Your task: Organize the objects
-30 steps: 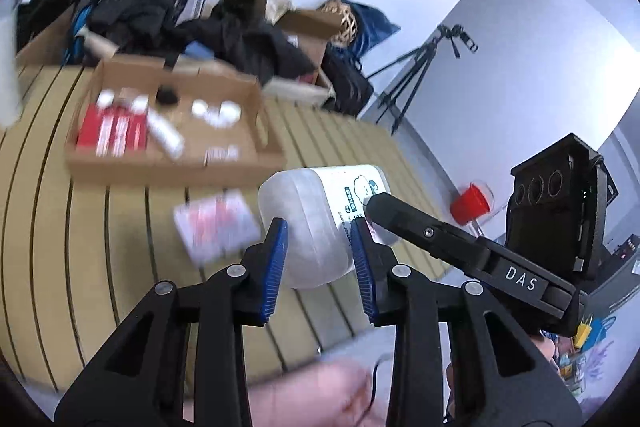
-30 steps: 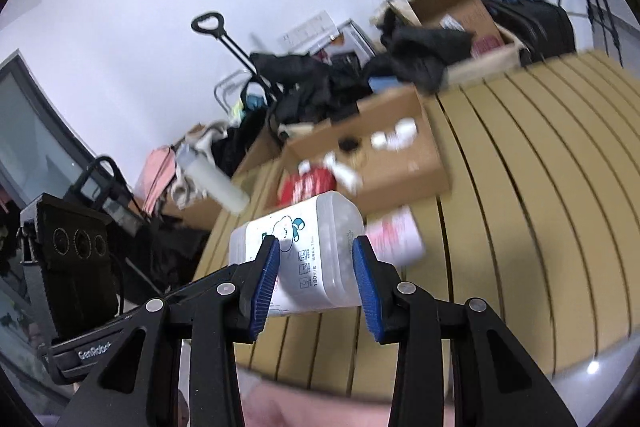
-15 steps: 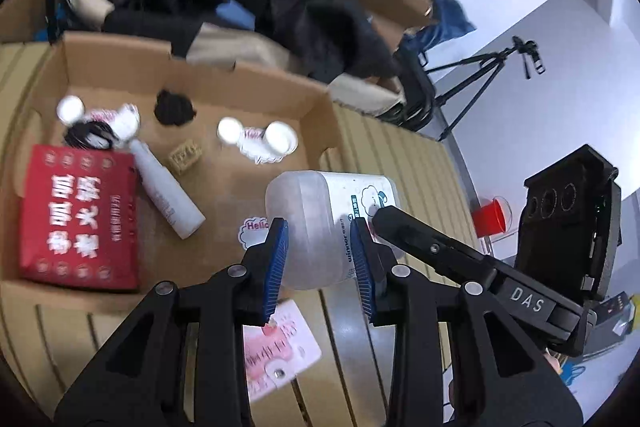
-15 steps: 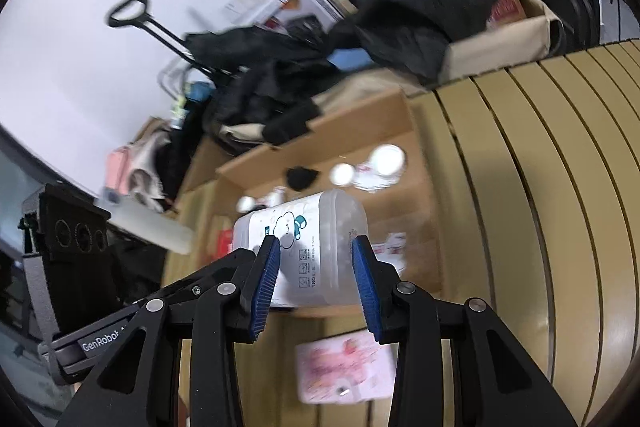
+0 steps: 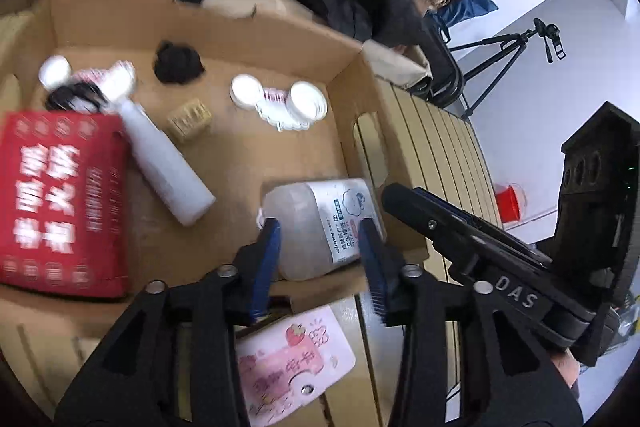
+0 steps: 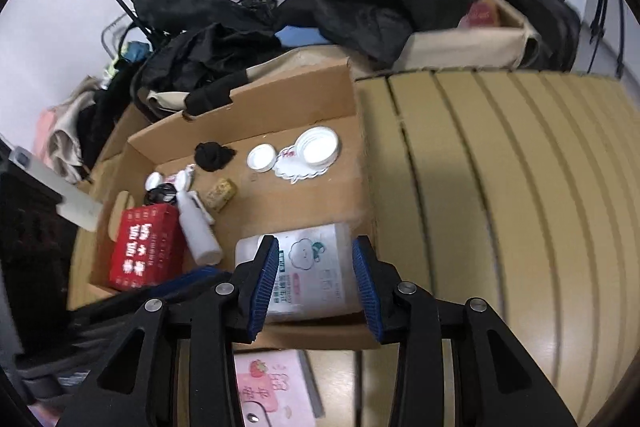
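Both grippers clamped the clear plastic jar [image 5: 316, 227] between them, the left gripper [image 5: 320, 255] at its rounded end and the right gripper [image 6: 316, 273] across its labelled body, jaws narrowed onto it from either side; two grips probably kept the slippery jar level. It hung low in the near right corner of the cardboard box [image 5: 352, 79], apparently to sit beside the white spray bottle [image 5: 164, 163] and red packet [image 5: 60, 203]. A pink card [image 5: 292, 359] lay outside on the slatted worktop [image 6: 520, 187].

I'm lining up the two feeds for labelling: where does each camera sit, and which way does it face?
Left wrist: on the left gripper, facing down into the cardboard box; its fingers, the right gripper's body and a thumb show.
Right wrist: on the right gripper, facing the same cardboard box; its fingers show.
Shared: the translucent jar between both grippers' fingers, the red packet.
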A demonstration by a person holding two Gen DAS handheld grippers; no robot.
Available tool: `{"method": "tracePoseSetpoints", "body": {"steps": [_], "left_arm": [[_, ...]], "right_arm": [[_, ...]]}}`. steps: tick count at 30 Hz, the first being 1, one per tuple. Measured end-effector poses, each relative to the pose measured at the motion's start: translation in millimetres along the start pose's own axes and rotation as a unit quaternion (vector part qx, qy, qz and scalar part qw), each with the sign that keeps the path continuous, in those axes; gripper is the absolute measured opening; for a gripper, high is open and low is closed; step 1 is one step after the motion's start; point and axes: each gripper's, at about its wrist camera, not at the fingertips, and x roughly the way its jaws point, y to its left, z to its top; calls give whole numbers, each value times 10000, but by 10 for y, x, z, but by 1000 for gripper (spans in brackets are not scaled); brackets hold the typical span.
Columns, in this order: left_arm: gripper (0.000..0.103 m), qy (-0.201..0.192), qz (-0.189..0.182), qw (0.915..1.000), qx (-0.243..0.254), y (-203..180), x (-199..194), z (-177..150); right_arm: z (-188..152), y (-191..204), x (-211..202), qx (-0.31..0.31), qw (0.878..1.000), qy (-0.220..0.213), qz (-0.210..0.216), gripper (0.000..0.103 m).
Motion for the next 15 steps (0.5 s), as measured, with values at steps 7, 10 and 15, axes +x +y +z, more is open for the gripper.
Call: {"method": "tracePoseSetpoints", "body": {"steps": [7, 10, 15], "left_arm": [[88, -886, 1852, 9717, 1170, -293, -1064, -85], [91, -1113, 2855, 9432, 1283, -212, -1518, -271], [98, -1374, 3055, 9364, 1049, -88, -2127, -700]], "right_arm": [[3, 253, -483, -581, 9982, -115, -45, 82], [-68, 367, -791, -930, 9951, -293, -167, 86], [-308, 353, -1271, -909, 9944, -521, -160, 86]]}}
